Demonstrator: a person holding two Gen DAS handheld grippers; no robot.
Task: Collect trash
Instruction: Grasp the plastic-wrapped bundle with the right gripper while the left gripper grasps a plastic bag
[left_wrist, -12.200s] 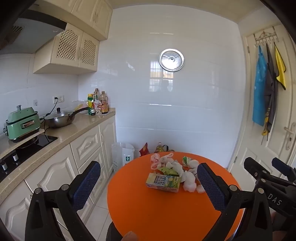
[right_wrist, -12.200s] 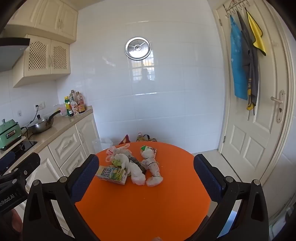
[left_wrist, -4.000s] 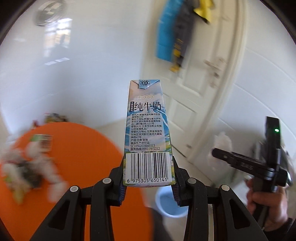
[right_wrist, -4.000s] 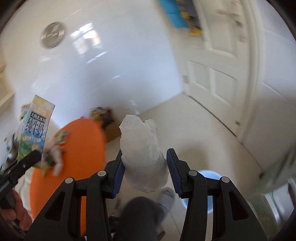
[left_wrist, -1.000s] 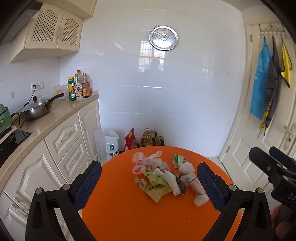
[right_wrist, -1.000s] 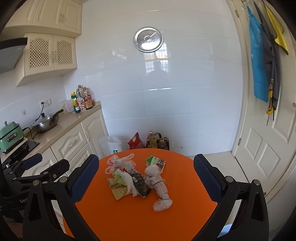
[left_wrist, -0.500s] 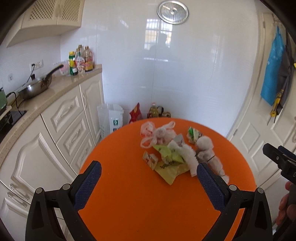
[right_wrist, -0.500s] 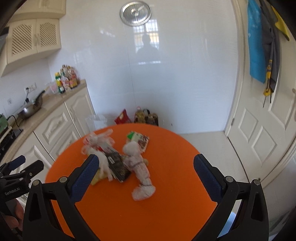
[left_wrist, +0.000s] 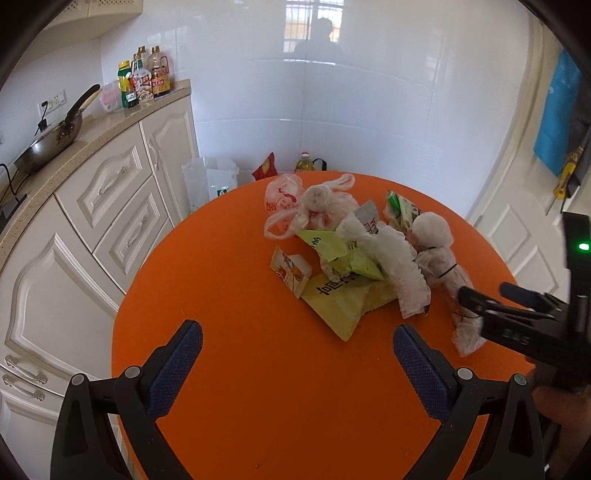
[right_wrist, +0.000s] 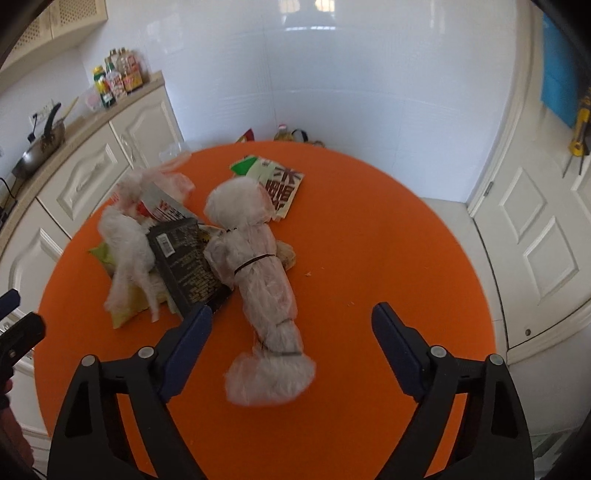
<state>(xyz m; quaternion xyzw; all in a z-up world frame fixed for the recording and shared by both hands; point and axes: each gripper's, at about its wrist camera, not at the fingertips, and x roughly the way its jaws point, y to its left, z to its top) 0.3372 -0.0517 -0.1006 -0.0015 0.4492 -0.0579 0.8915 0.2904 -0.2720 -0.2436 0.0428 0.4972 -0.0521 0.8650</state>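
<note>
Two tools (left_wrist: 293, 363), one table (left_wrist: 236, 387)

The left wrist view looks forward and down along the left gripper (left_wrist: 297, 360) from above the near edge of the round orange counter (left_wrist: 229, 295), facing the white tiled wall (left_wrist: 369, 92), with the trash pile (left_wrist: 351, 258) near, just ahead. The right wrist view looks along the right gripper (right_wrist: 291, 345) from closer in and further right, tilted more steeply. Both share the counter, the pile, the wall and the cabinets (left_wrist: 92, 206); each catches the other gripper at its edge.
</note>
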